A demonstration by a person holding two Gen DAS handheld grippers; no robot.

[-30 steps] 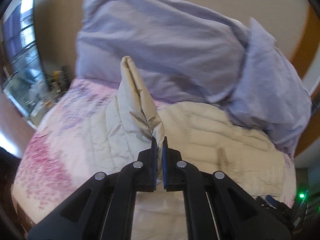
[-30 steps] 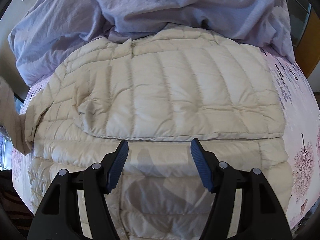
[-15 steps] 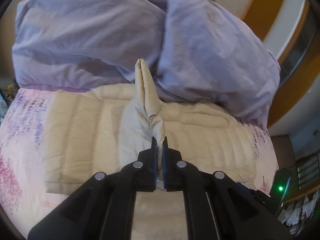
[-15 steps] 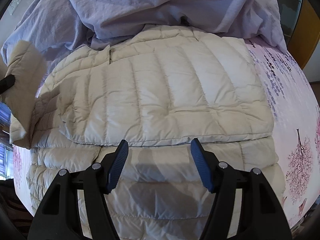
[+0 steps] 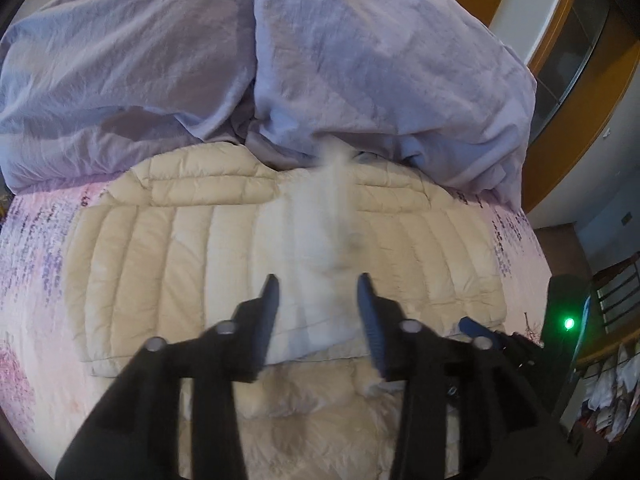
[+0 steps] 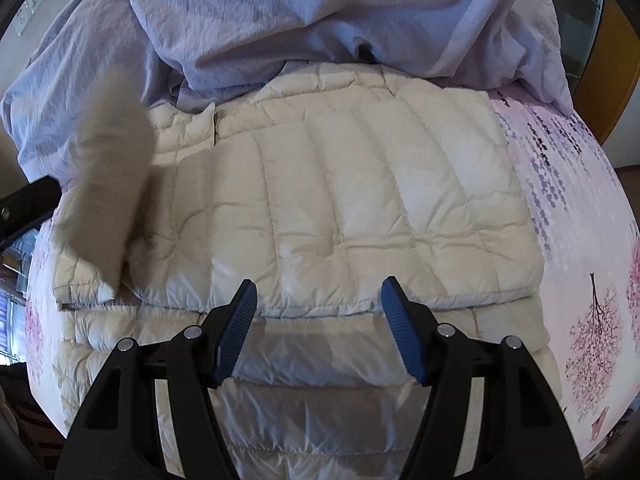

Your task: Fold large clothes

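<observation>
Left gripper (image 5: 316,280) has its jaws spread apart, nothing pinched; a blurred cream sleeve (image 5: 334,220) sits straight ahead between and beyond the fingers, whether it touches them I cannot tell; the jacket (image 5: 168,264) lies flat ahead and below, quilted ribs running away from the gripper; duvet (image 5: 360,60) piled beyond it, touching the far edge of the jacket; sheet (image 5: 36,260) with pink and purple print to the left and right.

Right gripper (image 6: 318,292) also spread wide, holding nothing, hovering over the near part of the jacket (image 6: 340,200); folded edge just ahead of the fingertips; blurred sleeve (image 6: 106,188) up and to the left, next to a black gripper part at the left edge; duvet (image 6: 320,12) beyond; sheet (image 6: 580,208) to the right.
</observation>
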